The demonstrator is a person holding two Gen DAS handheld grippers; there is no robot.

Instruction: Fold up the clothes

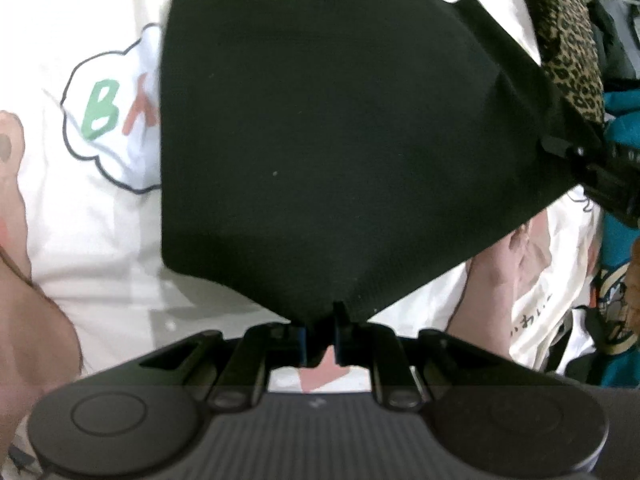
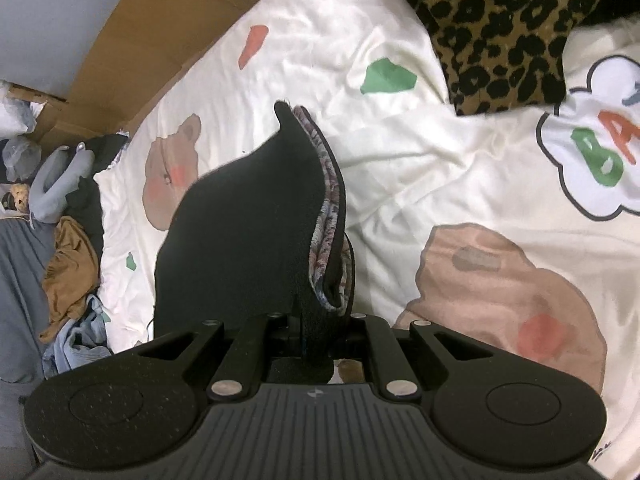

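A cream bedsheet printed with bears and green letters [image 2: 420,152] covers the bed, a leopard-print cloth [image 2: 500,28] lying at its far right. Above it hangs a black fabric garment [image 1: 340,140], the left claw [image 1: 321,340] clamped on its near edge and the right claw [image 2: 304,332] clamped on another edge.

Below me I see a bed spread with a cream quilt [image 2: 400,152] printed with tan bears, green and coral blotches and a cloud of letters. A leopard-print cushion [image 2: 500,28] lies at its far edge. Flattened brown cardboard [image 2: 132,48] leans beyond the bed against a pale grey wall [image 2: 52,20]. Beside the bed, crumpled brown and blue fabrics [image 2: 72,288] are heaped. The light is bright and even.
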